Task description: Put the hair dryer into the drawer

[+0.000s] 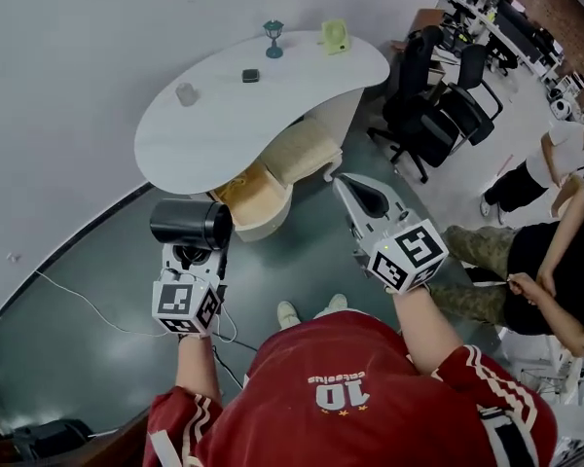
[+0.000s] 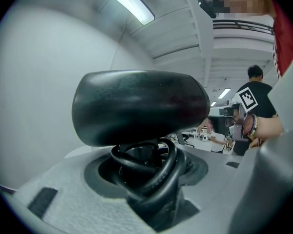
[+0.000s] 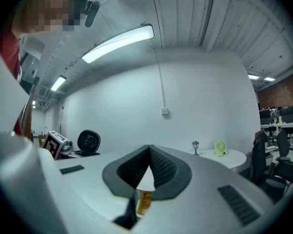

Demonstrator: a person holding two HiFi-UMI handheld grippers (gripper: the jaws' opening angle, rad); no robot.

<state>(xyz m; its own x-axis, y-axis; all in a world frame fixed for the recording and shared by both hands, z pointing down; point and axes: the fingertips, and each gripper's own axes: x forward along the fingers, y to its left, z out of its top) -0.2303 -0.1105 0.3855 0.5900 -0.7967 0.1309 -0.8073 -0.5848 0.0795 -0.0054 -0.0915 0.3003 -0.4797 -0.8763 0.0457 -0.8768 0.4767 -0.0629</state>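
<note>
The person's red shirt [image 1: 355, 387] fills the bottom of the head view, a sleeve reaching out on each side to a gripper; each gripper carries its marker cube at the near end.

The left gripper [image 1: 193, 251] stands spread wide and grasps the hair dryer [image 1: 190, 224]; in the left gripper view the dryer's handle, wrapped in loops of its black cord [image 2: 151, 172], sits between the two jaws, and the black barrel lies crosswise above them; the dryer hangs over the grey-green floor [image 1: 88, 261], not in the drawer.

The right gripper [image 1: 343, 183] is clenched, its jaws meeting in a point at the tips; the right gripper view shows only a narrow gap lower down between the dark pads, and nothing is gripped there.

Just beyond both grippers, and between them in the head view, the open drawer [image 1: 251, 193] juts from under the table, its tan inside showing; the dryer is near its left side but apart from it.

Farther off is the curved white table [image 1: 224, 129]; on it stand a grey cup [image 1: 186, 93], a small dark object [image 1: 250, 76], a little teal lamp [image 1: 273, 39] and a pale green fan [image 1: 335, 36]; black office chairs [image 1: 438, 105] stand to the right of it.
</note>
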